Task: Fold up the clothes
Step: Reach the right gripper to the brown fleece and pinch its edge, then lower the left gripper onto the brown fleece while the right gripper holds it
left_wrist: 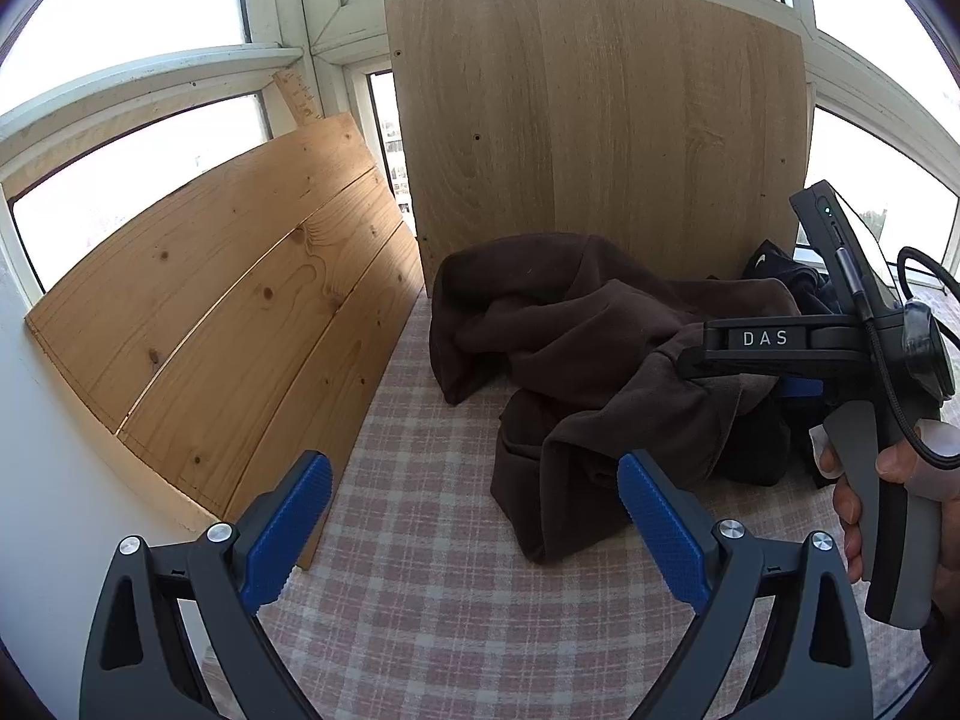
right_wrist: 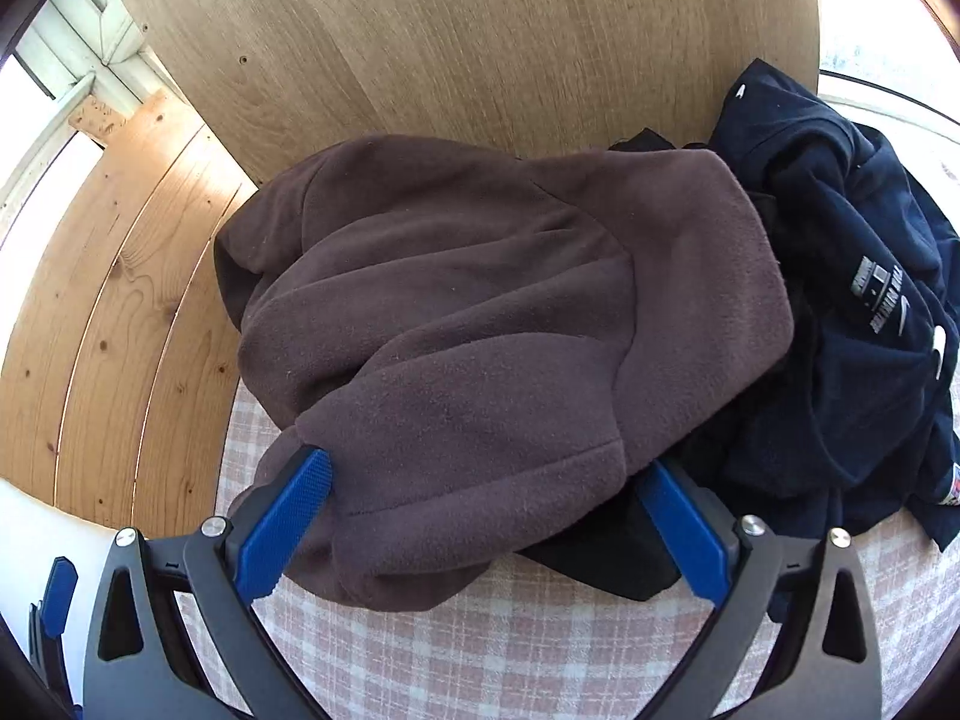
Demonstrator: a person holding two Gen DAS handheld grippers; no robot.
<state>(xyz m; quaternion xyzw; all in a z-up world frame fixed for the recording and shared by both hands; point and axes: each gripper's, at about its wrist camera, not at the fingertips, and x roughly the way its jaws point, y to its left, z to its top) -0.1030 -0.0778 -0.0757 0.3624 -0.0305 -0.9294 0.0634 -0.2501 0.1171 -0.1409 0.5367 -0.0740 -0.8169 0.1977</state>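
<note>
Daylight floods in through the windows (left_wrist: 138, 174) behind the boards, and on my feed the panes are blown out to plain white in both wrist views. A warm sunlit band crosses the pine planks (left_wrist: 240, 276) at the counter's left edge, glaring along their seams. The brown fleece (right_wrist: 480, 312) is evenly lit and sharp in the right view, its nap plain to see, but in the left view it sinks into dark folds with little detail. The navy garment (right_wrist: 852, 300) reads nearly black. Fisheye bending curves the upright board (left_wrist: 600, 132), and dark vignetting eats the corners.
</note>
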